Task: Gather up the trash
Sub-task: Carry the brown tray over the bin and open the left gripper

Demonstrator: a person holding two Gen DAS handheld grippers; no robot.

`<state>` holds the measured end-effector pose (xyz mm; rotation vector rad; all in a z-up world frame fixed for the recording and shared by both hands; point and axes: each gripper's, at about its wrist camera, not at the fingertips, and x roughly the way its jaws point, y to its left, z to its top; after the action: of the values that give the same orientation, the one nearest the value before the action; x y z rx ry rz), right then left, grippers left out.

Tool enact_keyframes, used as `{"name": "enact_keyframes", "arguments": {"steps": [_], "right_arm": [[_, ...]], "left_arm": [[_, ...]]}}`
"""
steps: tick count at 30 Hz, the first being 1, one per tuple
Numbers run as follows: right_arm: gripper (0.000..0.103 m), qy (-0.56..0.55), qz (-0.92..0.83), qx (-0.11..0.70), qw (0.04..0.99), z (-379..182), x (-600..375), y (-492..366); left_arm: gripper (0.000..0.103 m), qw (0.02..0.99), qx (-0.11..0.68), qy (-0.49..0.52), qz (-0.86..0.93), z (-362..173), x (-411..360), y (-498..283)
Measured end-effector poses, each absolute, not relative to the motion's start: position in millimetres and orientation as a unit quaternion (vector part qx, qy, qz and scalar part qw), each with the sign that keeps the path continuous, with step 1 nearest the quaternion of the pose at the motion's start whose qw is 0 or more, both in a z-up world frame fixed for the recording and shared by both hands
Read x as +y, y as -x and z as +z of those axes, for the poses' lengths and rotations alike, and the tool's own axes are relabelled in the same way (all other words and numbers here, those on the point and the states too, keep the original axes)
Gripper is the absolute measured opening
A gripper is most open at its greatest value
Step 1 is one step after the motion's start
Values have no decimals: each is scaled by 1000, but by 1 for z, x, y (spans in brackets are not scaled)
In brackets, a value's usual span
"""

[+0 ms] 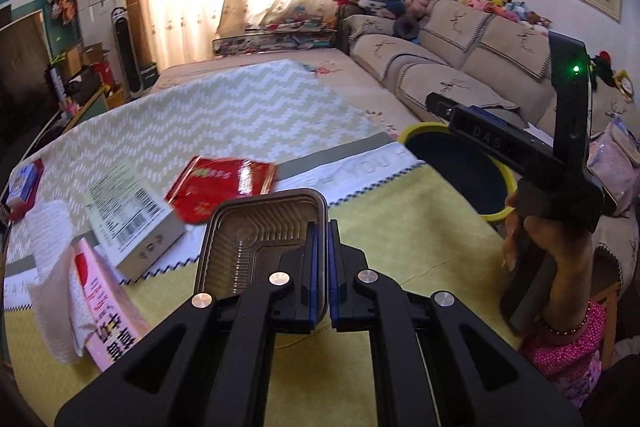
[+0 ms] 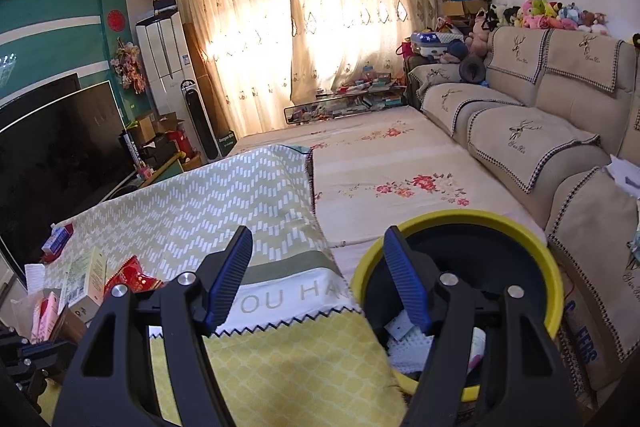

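My left gripper [image 1: 321,251] is shut on the right rim of a clear brownish plastic tray [image 1: 256,239], which sits over the yellow cloth [image 1: 400,227] in front of me. To the right stands a dark bin with a yellow rim [image 1: 498,215], [image 2: 460,217], with paper scraps inside. In the right wrist view my right gripper [image 2: 320,269] hangs open with nothing between its fingers, at the bin's left edge. A red packet [image 1: 220,187], a barcoded box [image 1: 132,215], a pink box [image 1: 108,299] and a white tissue [image 1: 52,259] lie at the left.
A hand [image 1: 560,247] holds the right gripper beside the bin. A small carton [image 1: 24,183] lies at the far left edge of the zigzag cloth [image 2: 192,203]. A beige sofa [image 2: 520,131] runs along the right. A television [image 2: 60,155] stands at the left.
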<state>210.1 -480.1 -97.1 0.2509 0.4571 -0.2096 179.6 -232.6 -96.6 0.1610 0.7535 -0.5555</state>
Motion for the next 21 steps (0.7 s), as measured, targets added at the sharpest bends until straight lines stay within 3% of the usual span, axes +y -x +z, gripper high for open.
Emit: {"name": "enact_keyframes", "arguments": {"steps": [8, 21], "right_arm": [[66, -125, -201, 188, 953, -77, -540, -166], [67, -149, -291, 181, 927, -88, -623, -114]], "left_arm": [[5, 867, 353, -97, -338, -92, -303, -191], [5, 811, 355, -154, -439, -102, -483, -223]]}}
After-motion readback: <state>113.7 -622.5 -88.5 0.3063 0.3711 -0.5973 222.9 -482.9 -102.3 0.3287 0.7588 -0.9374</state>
